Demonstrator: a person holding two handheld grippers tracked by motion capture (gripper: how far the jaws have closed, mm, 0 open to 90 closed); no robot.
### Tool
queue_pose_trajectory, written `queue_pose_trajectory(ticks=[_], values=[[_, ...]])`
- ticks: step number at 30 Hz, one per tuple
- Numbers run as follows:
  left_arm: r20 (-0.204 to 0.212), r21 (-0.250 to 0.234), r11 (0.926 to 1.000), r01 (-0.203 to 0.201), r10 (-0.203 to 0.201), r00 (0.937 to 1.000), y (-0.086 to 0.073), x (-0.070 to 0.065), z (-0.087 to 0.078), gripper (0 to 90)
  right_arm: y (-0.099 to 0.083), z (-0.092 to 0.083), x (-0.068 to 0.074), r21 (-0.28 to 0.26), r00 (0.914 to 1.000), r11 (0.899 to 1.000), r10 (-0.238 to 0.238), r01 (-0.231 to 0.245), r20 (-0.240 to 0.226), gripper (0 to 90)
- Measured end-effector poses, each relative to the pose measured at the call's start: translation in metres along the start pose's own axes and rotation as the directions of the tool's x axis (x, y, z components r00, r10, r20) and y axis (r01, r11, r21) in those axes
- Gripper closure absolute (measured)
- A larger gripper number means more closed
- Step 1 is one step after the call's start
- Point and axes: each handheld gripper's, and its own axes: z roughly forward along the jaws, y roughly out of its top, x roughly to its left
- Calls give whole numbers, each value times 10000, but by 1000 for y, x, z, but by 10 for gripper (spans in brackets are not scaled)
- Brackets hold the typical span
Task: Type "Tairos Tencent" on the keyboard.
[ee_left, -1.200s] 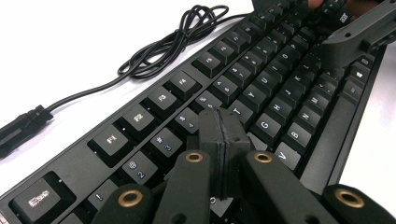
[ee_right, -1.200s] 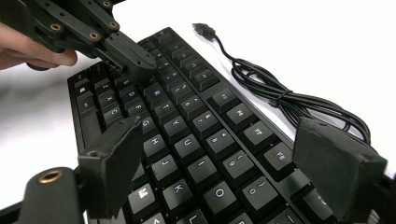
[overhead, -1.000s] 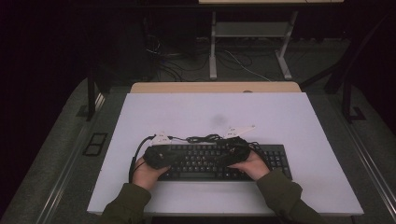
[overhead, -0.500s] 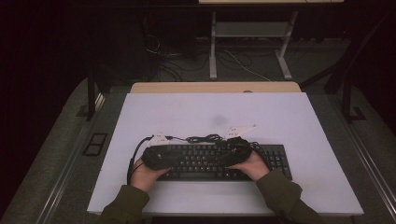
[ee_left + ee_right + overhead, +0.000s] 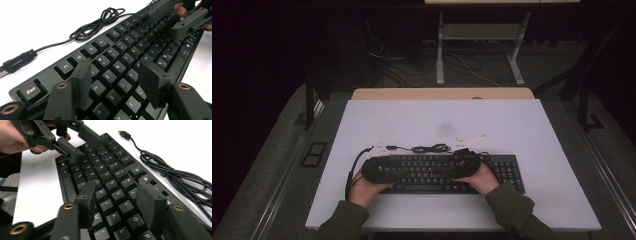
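Observation:
A black keyboard (image 5: 507, 170) lies near the front of the white table (image 5: 512, 125). Its cable (image 5: 429, 148) is coiled behind it and ends in a USB plug (image 5: 17, 61). My left gripper (image 5: 404, 171) lies over the keyboard's left half, pointing right. Its jaws have just been opening, and the fingertips (image 5: 83, 75) stand apart over the W to D keys with nothing clamped. My right gripper (image 5: 451, 171) faces it from the right half. Its jaws have just been closing, and the fingertips (image 5: 147, 192) still stand apart above the H to O keys. The two grippers point at each other with a short gap between.
A wooden desk edge (image 5: 442, 93) adjoins the table at the back. A metal frame (image 5: 440, 50) and loose cables (image 5: 472, 70) are on the dark floor beyond. Bare white surface spreads behind and right of the keyboard.

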Motion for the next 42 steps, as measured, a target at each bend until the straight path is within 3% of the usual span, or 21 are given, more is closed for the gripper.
queue_pose_trajectory(ticks=[11,19,42], values=[[-160,-118,9999,34,-36,9999,-1,1,-1,346,-1,4,7,185,9992,9995,-249,254,-301,764],[-256,-180,9998,76,-81,9996,-2,1,0,306,-2,10,14,523,9969,9974,-458,491,-635,879],[-263,-267,9996,64,-71,9996,-2,2,0,269,-5,24,23,1151,9948,9903,-695,778,-744,891]])
